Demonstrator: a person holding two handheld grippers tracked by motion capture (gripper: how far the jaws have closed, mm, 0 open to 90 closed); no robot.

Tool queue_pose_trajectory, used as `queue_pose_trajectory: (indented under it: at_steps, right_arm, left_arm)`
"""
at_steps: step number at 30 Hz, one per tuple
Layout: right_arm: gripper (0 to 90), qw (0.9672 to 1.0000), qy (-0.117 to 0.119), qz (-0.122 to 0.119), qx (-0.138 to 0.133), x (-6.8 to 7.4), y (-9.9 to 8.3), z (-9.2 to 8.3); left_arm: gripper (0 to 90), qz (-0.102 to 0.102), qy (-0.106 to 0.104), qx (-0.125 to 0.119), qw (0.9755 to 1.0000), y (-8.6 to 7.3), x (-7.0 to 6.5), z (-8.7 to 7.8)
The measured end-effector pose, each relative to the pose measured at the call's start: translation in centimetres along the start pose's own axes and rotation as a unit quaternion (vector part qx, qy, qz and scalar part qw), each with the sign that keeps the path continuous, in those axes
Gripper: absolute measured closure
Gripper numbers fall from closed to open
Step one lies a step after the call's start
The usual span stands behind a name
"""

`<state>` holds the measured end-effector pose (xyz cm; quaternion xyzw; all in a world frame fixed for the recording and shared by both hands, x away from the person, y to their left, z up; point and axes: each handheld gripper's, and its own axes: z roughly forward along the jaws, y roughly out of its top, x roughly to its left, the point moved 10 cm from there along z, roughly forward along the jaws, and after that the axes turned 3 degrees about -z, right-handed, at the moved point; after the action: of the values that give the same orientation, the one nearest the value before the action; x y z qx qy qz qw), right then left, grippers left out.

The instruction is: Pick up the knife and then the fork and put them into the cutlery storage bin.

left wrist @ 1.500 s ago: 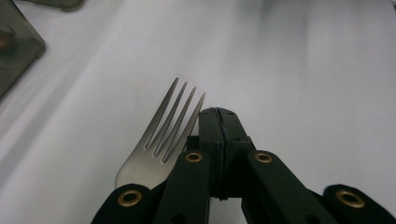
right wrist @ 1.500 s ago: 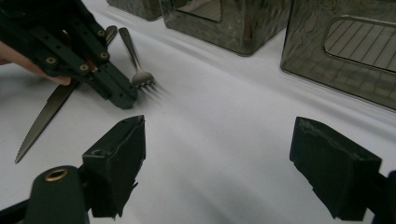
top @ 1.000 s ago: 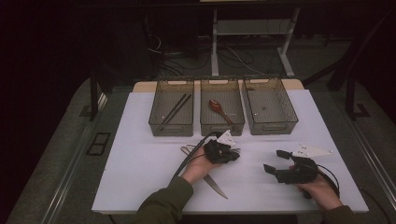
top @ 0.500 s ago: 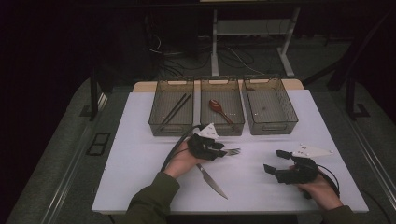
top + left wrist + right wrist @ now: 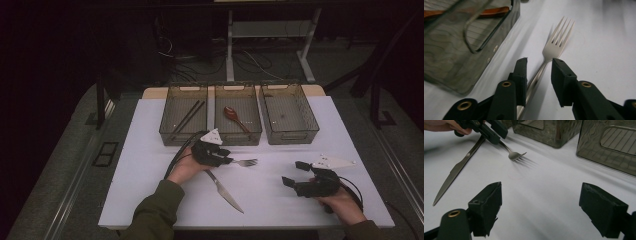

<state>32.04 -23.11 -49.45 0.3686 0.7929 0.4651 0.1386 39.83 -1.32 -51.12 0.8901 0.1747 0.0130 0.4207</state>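
Observation:
A silver fork [image 5: 247, 162] [image 5: 557, 41] [image 5: 515, 155] lies on the white table, tines to the right. My left gripper [image 5: 227, 159] [image 5: 539, 62] [image 5: 491, 132] sits over its handle. Its jaws have just been opening and now stand apart, with the handle between them close to the left pad and not pinched. A table knife [image 5: 225, 192] [image 5: 456, 170] lies just in front of that hand, pointing toward the near edge. My right gripper [image 5: 292, 173] [image 5: 541, 192] rests at the near right, wide open with nothing between its jaws.
Three dark mesh trays stand in a row at the back. The left tray [image 5: 167, 135] holds chopsticks [image 5: 186, 119], the middle tray [image 5: 239, 139] holds a brown spoon [image 5: 234, 116], and the right tray [image 5: 292, 136] holds nothing. Bare table [image 5: 150, 175] lies at the left.
My left gripper has slid left along the fork, uncovering its tines, and its jaws have parted from the handle. The right hand and gripper have stayed put.

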Motion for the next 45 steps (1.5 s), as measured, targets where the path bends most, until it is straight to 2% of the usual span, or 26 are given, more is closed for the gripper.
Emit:
queue_pose_trajectory:
  at_steps: [8, 11, 18, 21, 23, 25, 26, 31, 34, 35, 37, 42, 45]
  right_arm:
    - [17.6, 1.0000, 0.000, -0.001, 0.000, -0.1, 0.0, 0.0]
    - [17.6, 1.0000, -0.001, 0.000, 0.000, -0.1, 0.0, 0.0]
    - [17.7, 1.0000, 0.000, 0.003, 0.002, -0.1, -0.1, 0.0]
    - [17.6, 1.0000, -0.002, 0.002, 0.000, -0.1, 0.0, 0.0]
    - [17.6, 1.0000, -0.002, 0.002, 0.000, -0.2, -0.1, 0.0]
    - [17.6, 1.0000, -0.001, 0.003, -0.001, -0.2, -0.1, -0.1]
    - [17.7, 1.0000, -0.001, 0.003, -0.001, -0.2, -0.1, -0.1]
    - [17.6, 1.0000, 0.000, 0.005, -0.001, -0.2, -0.1, -0.1]
    - [17.7, 1.0000, 0.001, 0.005, 0.000, -0.2, -0.1, -0.1]
    - [17.6, 1.0000, 0.000, 0.004, 0.000, -0.2, 0.0, 0.0]
    - [17.7, 1.0000, 0.000, 0.003, -0.001, -0.2, 0.0, 0.0]
    - [17.7, 1.0000, 0.000, 0.006, -0.004, -0.2, 0.0, -0.2]
    - [17.7, 1.0000, 0.000, 0.006, -0.008, -0.3, 0.1, -0.3]
  left_arm:
    - [72.0, 0.011, -0.011, 0.011, 0.9998, -0.5, 0.1, 0.9]
    - [76.6, 0.012, -0.011, 0.011, 0.9998, -0.3, 0.0, 1.2]
    - [79.9, 0.023, -0.026, 0.009, 0.9993, 0.3, -0.7, 2.0]
    - [80.7, 0.033, -0.028, 0.013, 0.9990, 0.6, -1.0, 2.4]
    - [80.0, 0.055, -0.029, 0.019, 0.9979, 0.5, -0.9, 2.4]
    - [75.8, 0.057, -0.037, 0.023, 0.9974, 0.5, -1.1, 2.4]
    - [75.9, 0.068, -0.041, 0.026, 0.9965, 0.5, -0.9, 2.4]
    - [81.6, 0.065, -0.057, 0.015, 0.9962, 0.5, -0.7, 2.5]
    - [82.3, 0.075, -0.052, 0.025, 0.9955, 0.6, -0.8, 2.5]
    - [82.6, 0.086, -0.049, 0.030, 0.9946, 0.7, -0.7, 2.6]
    - [83.4, 0.082, -0.047, 0.032, 0.9950, 1.0, -0.7, 2.8]
    - [85.3, 0.097, -0.028, 0.041, 0.9941, 2.0, -0.4, 3.8]
    - [85.3, 0.096, -0.024, 0.039, 0.9943, 2.6, -0.6, 4.1]
